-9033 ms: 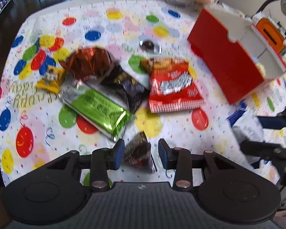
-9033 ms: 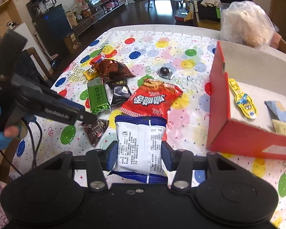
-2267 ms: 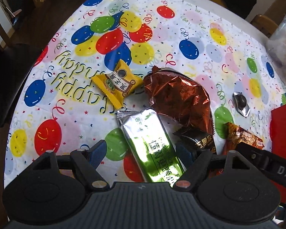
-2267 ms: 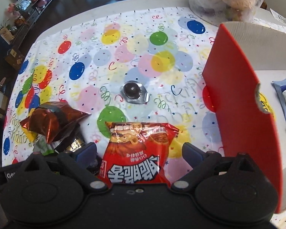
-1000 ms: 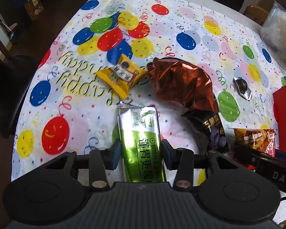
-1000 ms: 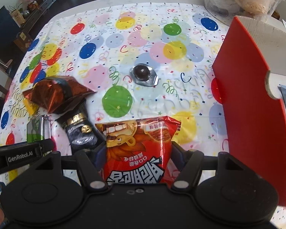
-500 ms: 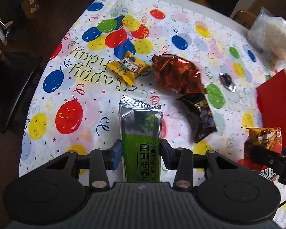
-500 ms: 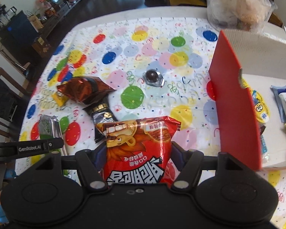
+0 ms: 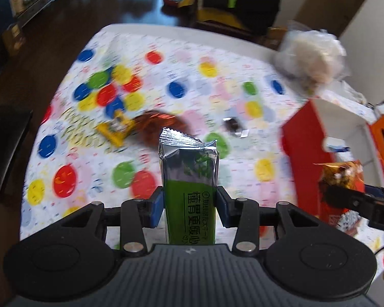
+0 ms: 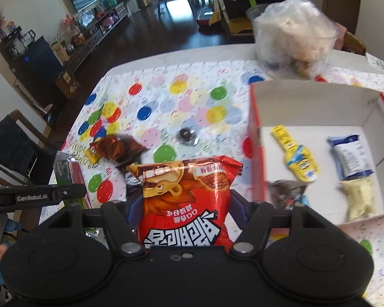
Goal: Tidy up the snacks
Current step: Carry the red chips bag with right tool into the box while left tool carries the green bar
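Carrying snacks, the left claw point(image 9: 189, 206) pinches the green bar point(image 9: 189, 186) and the right claw point(image 10: 185, 212) pinches the red bag point(image 10: 187, 199); the box point(image 10: 317, 107) lies right, nearer the right claw.

Ahead of the right fingers point(image 10: 245, 202), to their right, the red box point(image 10: 253, 138) stands open at the top; its near red wall rises between the fingers and the white floor inside. That floor is bare at the far end, while a yellow packet point(image 10: 295, 153), a blue-and-white packet point(image 10: 349, 156) and a pale packet point(image 10: 358, 198) fill the near part. Beyond the box a clear plastic bag point(image 10: 294, 38) bulks up. Ahead of the left fingers point(image 9: 157, 204), the worktop point(image 9: 192, 81) lies bare past a brown foil bag point(image 9: 153, 125), a yellow sachet point(image 9: 115, 128) and a small dark candy point(image 9: 231, 125).
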`<state>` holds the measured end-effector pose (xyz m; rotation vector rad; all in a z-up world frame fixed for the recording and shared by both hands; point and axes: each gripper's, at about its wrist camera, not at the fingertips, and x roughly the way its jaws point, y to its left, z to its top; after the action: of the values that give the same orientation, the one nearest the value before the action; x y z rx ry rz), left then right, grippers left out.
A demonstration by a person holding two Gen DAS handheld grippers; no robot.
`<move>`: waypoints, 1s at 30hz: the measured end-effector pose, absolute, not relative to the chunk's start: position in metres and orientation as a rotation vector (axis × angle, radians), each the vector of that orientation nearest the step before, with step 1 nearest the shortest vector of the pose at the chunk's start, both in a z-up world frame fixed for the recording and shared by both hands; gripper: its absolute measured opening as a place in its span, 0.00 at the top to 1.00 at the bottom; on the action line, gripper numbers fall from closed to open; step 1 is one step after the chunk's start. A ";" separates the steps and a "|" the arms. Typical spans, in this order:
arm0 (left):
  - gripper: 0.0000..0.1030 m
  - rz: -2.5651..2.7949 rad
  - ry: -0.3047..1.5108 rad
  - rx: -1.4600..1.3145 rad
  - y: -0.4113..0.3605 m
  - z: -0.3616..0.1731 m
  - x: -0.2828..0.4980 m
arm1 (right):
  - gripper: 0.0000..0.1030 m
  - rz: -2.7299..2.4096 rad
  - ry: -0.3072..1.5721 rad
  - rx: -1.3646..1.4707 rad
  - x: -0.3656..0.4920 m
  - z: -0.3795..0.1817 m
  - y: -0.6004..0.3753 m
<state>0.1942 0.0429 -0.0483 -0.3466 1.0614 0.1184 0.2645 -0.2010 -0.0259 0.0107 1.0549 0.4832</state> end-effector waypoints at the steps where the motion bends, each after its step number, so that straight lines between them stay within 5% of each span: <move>1: 0.60 0.102 1.060 -0.346 0.036 -0.043 0.197 | 0.35 0.481 1.053 0.020 0.267 -0.023 -0.208; 30: 0.60 -0.120 1.061 -0.211 -0.178 0.008 0.308 | 0.35 0.311 1.005 0.071 0.364 -0.025 -0.394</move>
<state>0.3076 -0.1781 0.0079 -0.2109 1.0613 -0.1199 0.3640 -0.3941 -0.0249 0.0713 1.0051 0.3110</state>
